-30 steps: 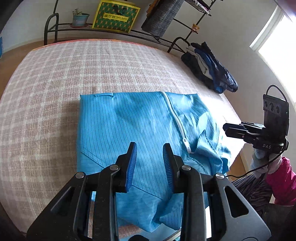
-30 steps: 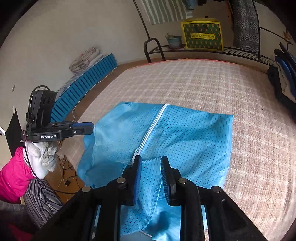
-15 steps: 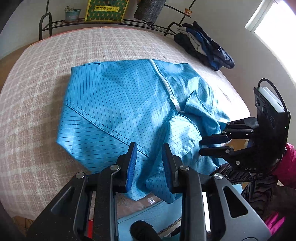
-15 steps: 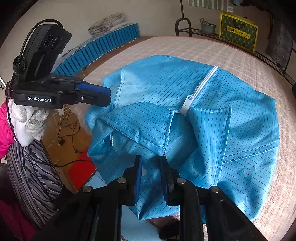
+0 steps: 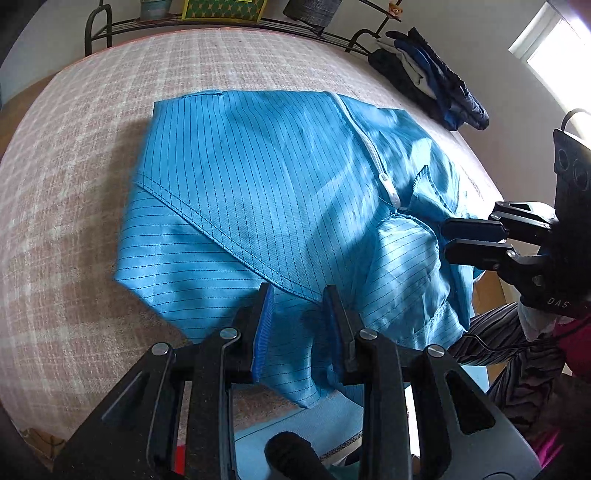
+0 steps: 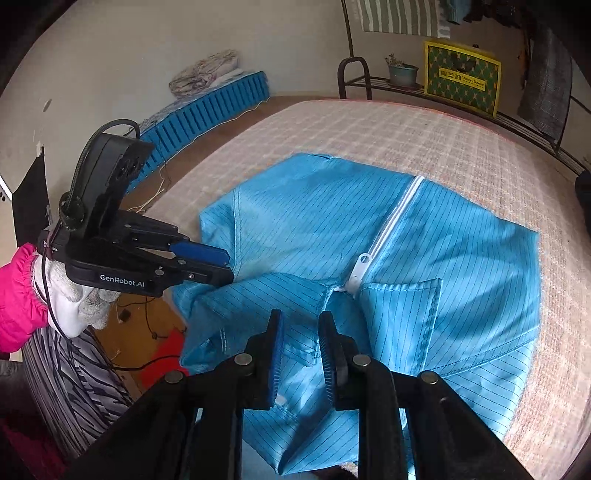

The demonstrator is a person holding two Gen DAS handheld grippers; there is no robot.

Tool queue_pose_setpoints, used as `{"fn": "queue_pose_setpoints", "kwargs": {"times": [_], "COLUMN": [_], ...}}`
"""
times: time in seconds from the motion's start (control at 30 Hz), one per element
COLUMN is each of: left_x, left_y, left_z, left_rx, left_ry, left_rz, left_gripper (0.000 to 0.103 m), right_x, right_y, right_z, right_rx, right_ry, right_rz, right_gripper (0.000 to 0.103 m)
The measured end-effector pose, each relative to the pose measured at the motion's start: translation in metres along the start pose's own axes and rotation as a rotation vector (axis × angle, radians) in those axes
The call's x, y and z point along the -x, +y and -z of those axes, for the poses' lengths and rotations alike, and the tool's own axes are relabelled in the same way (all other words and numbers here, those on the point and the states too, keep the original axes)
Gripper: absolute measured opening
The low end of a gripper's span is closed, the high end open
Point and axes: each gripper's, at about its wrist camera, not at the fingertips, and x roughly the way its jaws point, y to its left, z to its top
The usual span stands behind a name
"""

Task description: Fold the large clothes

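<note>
A blue pinstriped garment [image 5: 280, 206] with a white zipper [image 5: 373, 162] lies partly folded on the checked bed, its collar end hanging over the near edge. It also shows in the right wrist view [image 6: 424, 266]. My left gripper [image 5: 298, 314] is open, its jaws low over the garment's near hem; it also shows in the right wrist view [image 6: 218, 264]. My right gripper [image 6: 300, 339] is open just above the collar fold; it shows in the left wrist view [image 5: 448, 238] beside the collar. Neither holds cloth.
The checked bedspread [image 5: 92, 184] reaches back to a metal rack [image 5: 221, 27] with a plant pot and a yellow-green box [image 6: 461, 81]. Dark clothes [image 5: 432, 77] are piled at the bed's far right. A blue ribbed mat [image 6: 207, 110] lies on the floor.
Both grippers dropped close to the garment's near edge, then drew back a little. The collar end now lies bunched and folded over. Both jaws stay open.
</note>
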Motion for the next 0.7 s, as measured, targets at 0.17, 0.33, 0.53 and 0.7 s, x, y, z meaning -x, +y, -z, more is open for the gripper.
{"fn": "queue_pose_setpoints", "kwargs": {"times": [0.17, 0.33, 0.53, 0.7], "left_x": [-0.001, -0.002, -0.003, 0.011], "left_y": [0.003, 0.000, 0.000, 0.000], "left_z": [0.005, 0.003, 0.003, 0.000], "left_rx": [0.001, -0.007, -0.006, -0.018], "left_ry": [0.010, 0.013, 0.013, -0.023], "left_rz": [0.007, 0.005, 0.004, -0.023], "left_gripper": [0.027, 0.027, 0.027, 0.027], "right_x": [-0.010, -0.014, -0.007, -0.019], "right_y": [-0.020, 0.000, 0.005, 0.000], "right_z": [0.013, 0.016, -0.011, -0.032], "right_rx": [0.018, 0.089, 0.030, -0.030], "right_ry": [0.091, 0.090, 0.001, -0.027], "right_rz": [0.072, 0.002, -0.105, -0.125], "right_gripper": [0.014, 0.012, 0.012, 0.012]}}
